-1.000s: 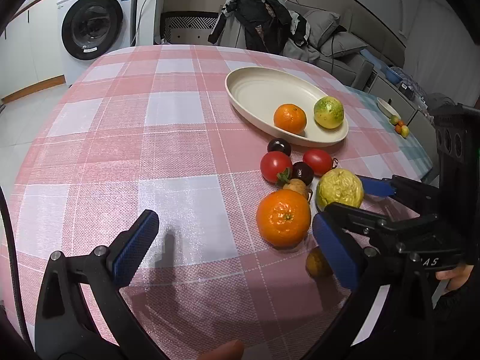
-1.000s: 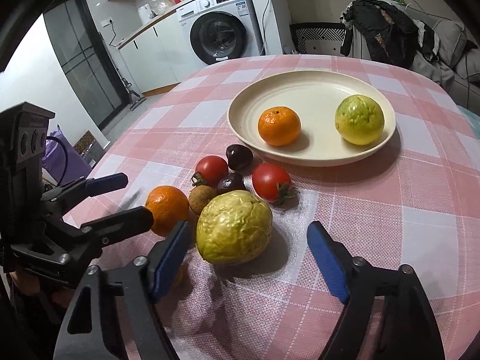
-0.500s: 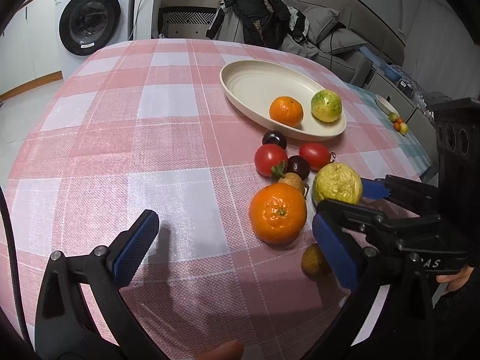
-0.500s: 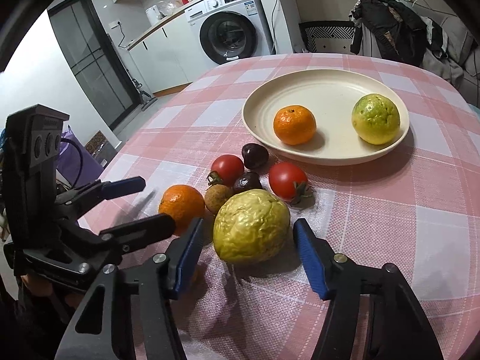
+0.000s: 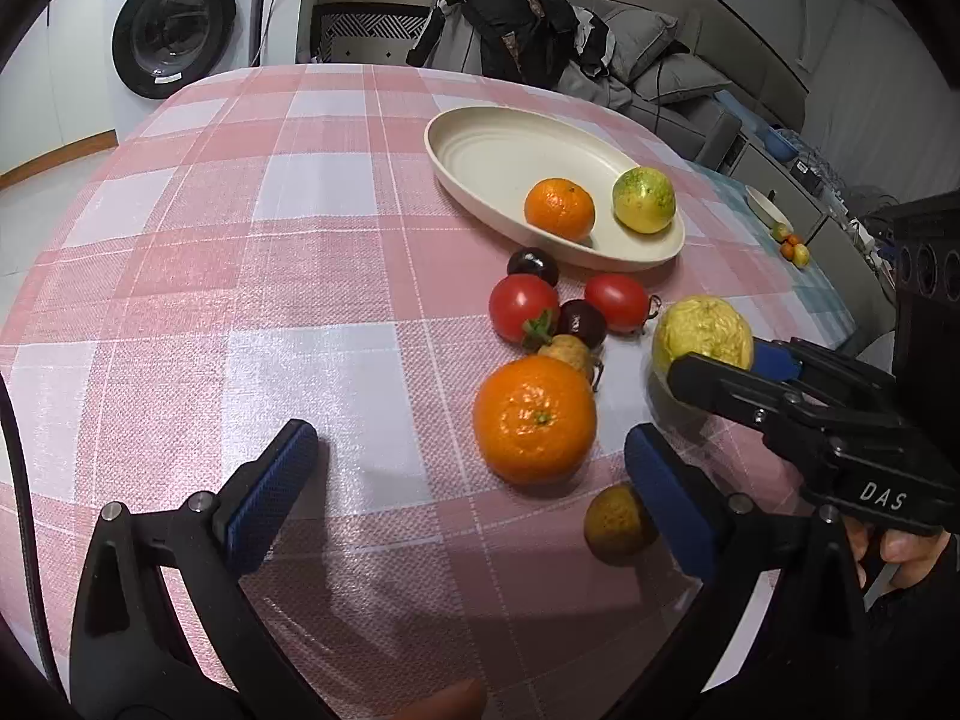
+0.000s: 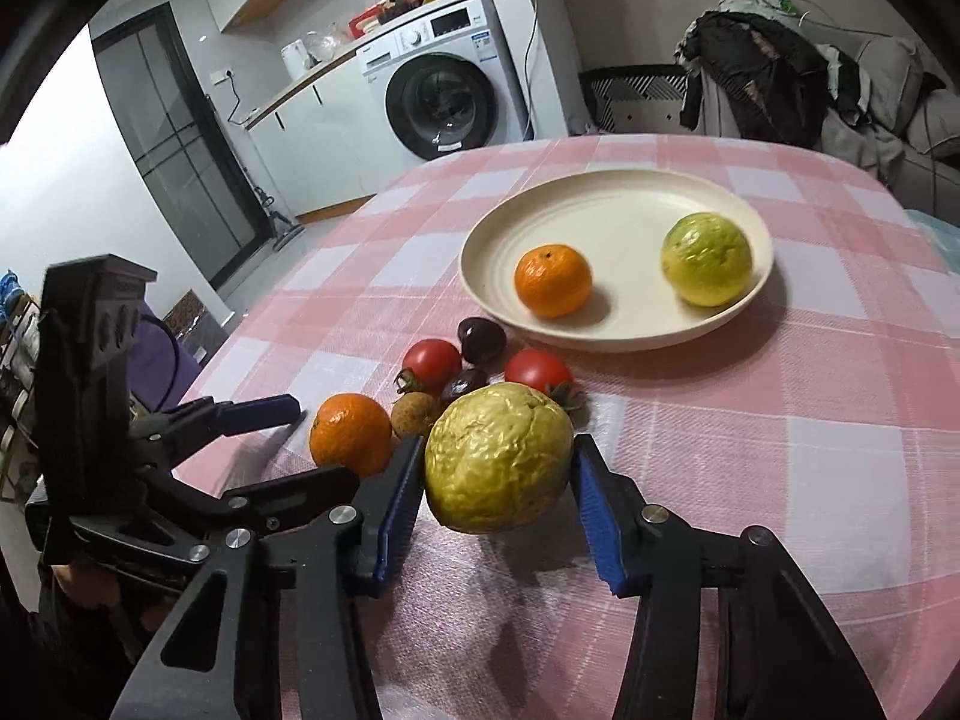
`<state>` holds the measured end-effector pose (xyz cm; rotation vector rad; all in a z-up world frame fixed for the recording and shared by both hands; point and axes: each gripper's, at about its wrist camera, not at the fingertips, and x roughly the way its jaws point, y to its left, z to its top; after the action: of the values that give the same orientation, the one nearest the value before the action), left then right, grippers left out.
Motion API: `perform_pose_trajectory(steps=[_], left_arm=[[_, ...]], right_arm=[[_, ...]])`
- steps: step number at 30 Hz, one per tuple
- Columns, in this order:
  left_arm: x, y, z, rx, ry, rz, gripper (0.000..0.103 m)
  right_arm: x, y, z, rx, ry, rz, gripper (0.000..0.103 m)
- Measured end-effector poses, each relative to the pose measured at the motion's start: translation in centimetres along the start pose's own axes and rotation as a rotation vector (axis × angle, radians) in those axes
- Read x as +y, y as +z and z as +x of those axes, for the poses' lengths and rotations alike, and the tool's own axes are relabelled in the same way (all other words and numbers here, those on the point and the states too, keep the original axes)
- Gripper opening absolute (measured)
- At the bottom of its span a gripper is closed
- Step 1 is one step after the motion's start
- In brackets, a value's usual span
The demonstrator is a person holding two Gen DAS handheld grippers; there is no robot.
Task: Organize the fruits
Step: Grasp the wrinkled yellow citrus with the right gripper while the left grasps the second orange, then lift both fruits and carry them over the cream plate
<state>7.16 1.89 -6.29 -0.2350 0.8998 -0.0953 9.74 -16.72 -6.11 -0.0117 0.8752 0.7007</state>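
A small brown fruit [image 5: 618,525] beside the big orange [image 5: 534,420] is half hidden behind the left gripper's finger [image 5: 672,507].

Pink-and-white checked tablecloth [image 6: 780,420], cream plate [image 6: 600,204], wrinkled yellow-green fruit [image 6: 498,468], orange mandarin [image 5: 534,420], two red tomatoes [image 5: 519,306], perhaps.

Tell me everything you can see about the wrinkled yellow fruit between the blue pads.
The wrinkled yellow fruit is round, yellow-green, with dull creased skin. It sits low over the checked tablecloth, near a tomato. The right hand-held gripper has just been closing; both blue pads now press its sides.
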Motion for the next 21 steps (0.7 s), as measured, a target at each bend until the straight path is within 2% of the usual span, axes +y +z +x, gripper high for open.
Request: perform_pose_trajectory(steps=[3, 8, 10, 12, 14, 16, 21], left_arm=[[-0.4, 0.0, 0.1, 0.001, -0.007, 0.015, 0.099], [-1.3, -0.2, 0.2, 0.004, -0.005, 0.065, 0.072], [-1.5, -0.2, 0.1, 0.003, -0.026, 0.078, 0.061], [-1.6, -0.2, 0.0, 0.001, -0.048, 0.084, 0.056], [-1.7, -0.2, -0.1, -0.003, -0.056, 0.088, 0.043], [-1.7, -0.2, -0.1, -0.001, -0.065, 0.089, 0.039], [-1.6, -0.3, -0.4, -0.014, -0.082, 0.083, 0.039]], right_arm=[[-0.2, -0.1, -0.3, -0.003, -0.001, 0.008, 0.05], [-0.3, -0.2, -0.5, -0.004, 0.003, 0.013, 0.05], [-0.2, -0.2, -0.5, -0.006, 0.009, 0.015, 0.05], [-0.1, -0.2, -0.5, -0.008, 0.013, 0.015, 0.05], [-0.1, -0.1, -0.5, -0.009, 0.016, 0.015, 0.05], [0.0, -0.1, -0.6, -0.011, 0.017, 0.015, 0.05], [0.0, 0.0, -0.6, -0.015, 0.016, 0.015, 0.05]])
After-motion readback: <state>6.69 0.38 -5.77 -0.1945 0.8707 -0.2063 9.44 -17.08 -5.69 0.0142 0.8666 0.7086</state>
